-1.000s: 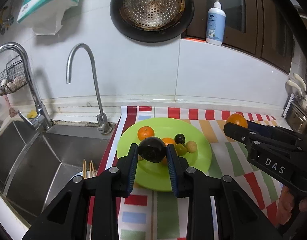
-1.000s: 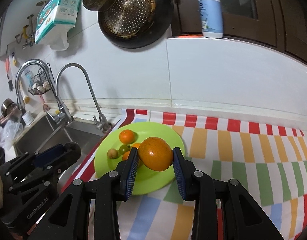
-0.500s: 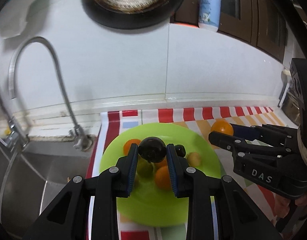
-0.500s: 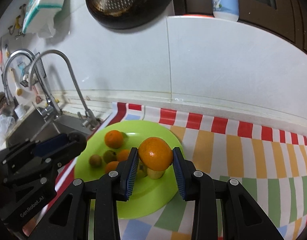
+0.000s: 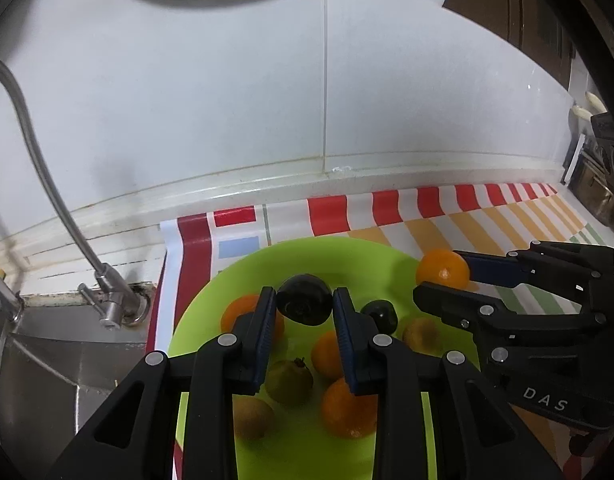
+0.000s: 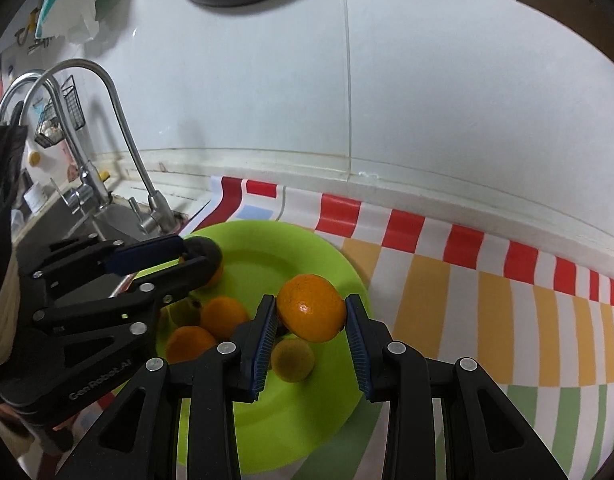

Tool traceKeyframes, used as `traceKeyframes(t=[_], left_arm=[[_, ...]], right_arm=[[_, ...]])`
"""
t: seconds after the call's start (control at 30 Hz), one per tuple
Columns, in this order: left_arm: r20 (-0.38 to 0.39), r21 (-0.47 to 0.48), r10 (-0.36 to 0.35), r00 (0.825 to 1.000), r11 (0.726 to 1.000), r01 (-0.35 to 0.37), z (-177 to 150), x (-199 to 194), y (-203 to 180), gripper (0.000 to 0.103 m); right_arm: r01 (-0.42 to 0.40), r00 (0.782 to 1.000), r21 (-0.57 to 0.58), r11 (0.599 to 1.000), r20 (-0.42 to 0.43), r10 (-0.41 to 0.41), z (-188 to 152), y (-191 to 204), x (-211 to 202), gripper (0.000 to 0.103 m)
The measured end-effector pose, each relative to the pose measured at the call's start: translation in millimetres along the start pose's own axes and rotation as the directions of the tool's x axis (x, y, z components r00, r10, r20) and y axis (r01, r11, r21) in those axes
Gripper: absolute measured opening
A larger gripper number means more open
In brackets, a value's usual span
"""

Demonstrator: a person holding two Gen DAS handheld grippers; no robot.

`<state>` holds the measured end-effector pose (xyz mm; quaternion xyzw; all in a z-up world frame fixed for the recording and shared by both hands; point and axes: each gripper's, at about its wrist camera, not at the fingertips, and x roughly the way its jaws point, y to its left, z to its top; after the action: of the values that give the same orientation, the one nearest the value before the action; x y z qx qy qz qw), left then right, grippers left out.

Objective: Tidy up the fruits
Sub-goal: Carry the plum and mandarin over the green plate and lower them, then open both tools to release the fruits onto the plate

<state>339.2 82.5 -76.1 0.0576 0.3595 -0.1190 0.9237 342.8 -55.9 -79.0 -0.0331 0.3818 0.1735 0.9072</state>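
A lime green plate lies on a striped mat and holds several small oranges and greenish-brown fruits. My left gripper is shut on a dark round fruit and holds it over the plate's far left part. My right gripper is shut on an orange and holds it over the plate's right side. In the left wrist view the right gripper with its orange is at the plate's right rim. In the right wrist view the left gripper is over the plate's left edge.
A steel sink with a curved tap lies just left of the plate. The striped mat stretches to the right. A white tiled wall rises behind. A stove edge is at far right.
Both grippers have moved forward and down toward the plate with their fruits still held. The plate looks larger and nearer in both views.
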Motion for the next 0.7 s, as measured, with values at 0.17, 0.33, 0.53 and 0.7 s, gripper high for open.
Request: traceKeyframes(t=[0.17,0.33,0.53,0.7], left_arm=[[-0.006,-0.011,0.011,1.000,1.000,-0.011,-1,2,4,0.044],[0.006,-0.033,0.059,0.998,0.998,-0.059,-4,-13,7,0.046],[0.011,-0.094,0.114,0.993,0.989,-0.112,-8,-44,9,0.050],[0.057,-0.104,0.135,0.989,0.986,-0.129,-10,-80,0,0.058]], right_arm=[[-0.003,1.000,0.004,1.000,-0.014,0.003,-2,-2,9,0.036],[0.004,1.000,0.018,1.000,-0.007,-0.004,-2,-4,8,0.046],[0.031,0.999,0.040,0.999,0.036,-0.032,-4,-5,-16,0.047],[0.048,0.994,0.058,0.997,0.091,-0.053,-8,-3,-48,0.058]])
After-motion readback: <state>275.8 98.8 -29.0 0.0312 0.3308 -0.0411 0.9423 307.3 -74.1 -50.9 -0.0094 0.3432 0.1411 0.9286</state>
